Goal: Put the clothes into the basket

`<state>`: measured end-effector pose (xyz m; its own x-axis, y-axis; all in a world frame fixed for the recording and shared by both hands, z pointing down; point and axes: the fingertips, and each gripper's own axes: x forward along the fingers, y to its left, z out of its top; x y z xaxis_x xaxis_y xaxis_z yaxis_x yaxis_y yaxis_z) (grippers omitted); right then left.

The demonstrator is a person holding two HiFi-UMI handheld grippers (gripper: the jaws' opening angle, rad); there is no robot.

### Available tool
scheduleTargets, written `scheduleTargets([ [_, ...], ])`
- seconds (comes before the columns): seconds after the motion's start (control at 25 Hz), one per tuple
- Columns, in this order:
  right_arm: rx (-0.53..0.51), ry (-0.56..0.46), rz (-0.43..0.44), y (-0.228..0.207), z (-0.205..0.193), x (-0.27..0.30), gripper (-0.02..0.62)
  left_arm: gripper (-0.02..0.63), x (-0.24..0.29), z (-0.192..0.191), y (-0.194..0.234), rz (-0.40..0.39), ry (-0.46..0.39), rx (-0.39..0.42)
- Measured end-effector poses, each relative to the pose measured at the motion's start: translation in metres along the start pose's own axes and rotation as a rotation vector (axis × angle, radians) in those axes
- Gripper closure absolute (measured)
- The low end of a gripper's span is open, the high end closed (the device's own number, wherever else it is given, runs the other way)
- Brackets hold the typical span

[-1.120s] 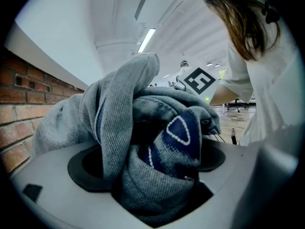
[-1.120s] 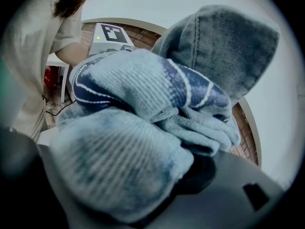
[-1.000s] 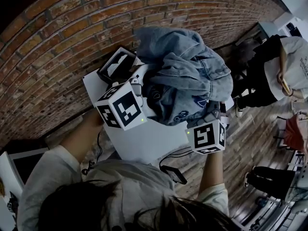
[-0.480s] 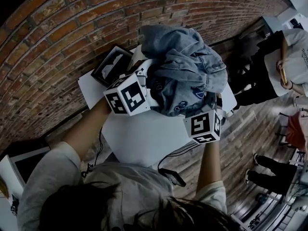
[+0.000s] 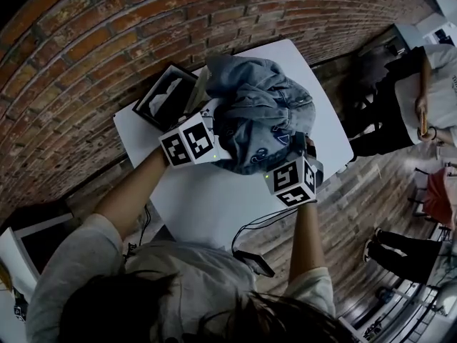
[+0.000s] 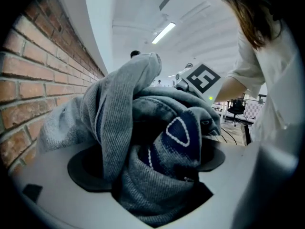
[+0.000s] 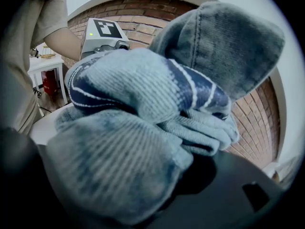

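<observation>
Currently both grippers are clamped on one bunched denim garment, which sits in the middle of the head view, over the upper part of the white worktop. The left gripper bites into the bundle's left edge. In its own view, grey-blue cloth with a dark navy patch fills the space between its jaws, which stand wide on the thick folds. The right gripper holds the bundle's lower right edge, its jaws packed with ribbed, folded fabric. Whether the cloth's underside touches the worktop cannot be told. A black box with something white inside lies at the worktop's upper-left corner, just beside the garment and near the brick wall.
</observation>
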<state>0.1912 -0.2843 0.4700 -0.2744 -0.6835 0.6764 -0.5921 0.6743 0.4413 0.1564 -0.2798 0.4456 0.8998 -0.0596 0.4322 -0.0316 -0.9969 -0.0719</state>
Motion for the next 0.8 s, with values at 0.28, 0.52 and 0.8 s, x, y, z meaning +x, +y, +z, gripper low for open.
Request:
scheduleTargets([
  [0.28, 0.063, 0.038, 0.065, 0.008, -0.016, 0.017, 0.265, 0.098, 0.013, -0.02, 0.005, -0.033, 0.048, -0.077],
  [0.52, 0.108, 0.098, 0.134, 0.013, -0.026, 0.029, 0.265, 0.098, 0.021, -0.035, 0.01, -0.076, 0.107, -0.152],
  [0.8, 0.159, 0.178, 0.213, 0.018, -0.041, 0.042, 0.267, 0.098, 0.029, -0.052, 0.016, -0.1, 0.206, -0.266],
])
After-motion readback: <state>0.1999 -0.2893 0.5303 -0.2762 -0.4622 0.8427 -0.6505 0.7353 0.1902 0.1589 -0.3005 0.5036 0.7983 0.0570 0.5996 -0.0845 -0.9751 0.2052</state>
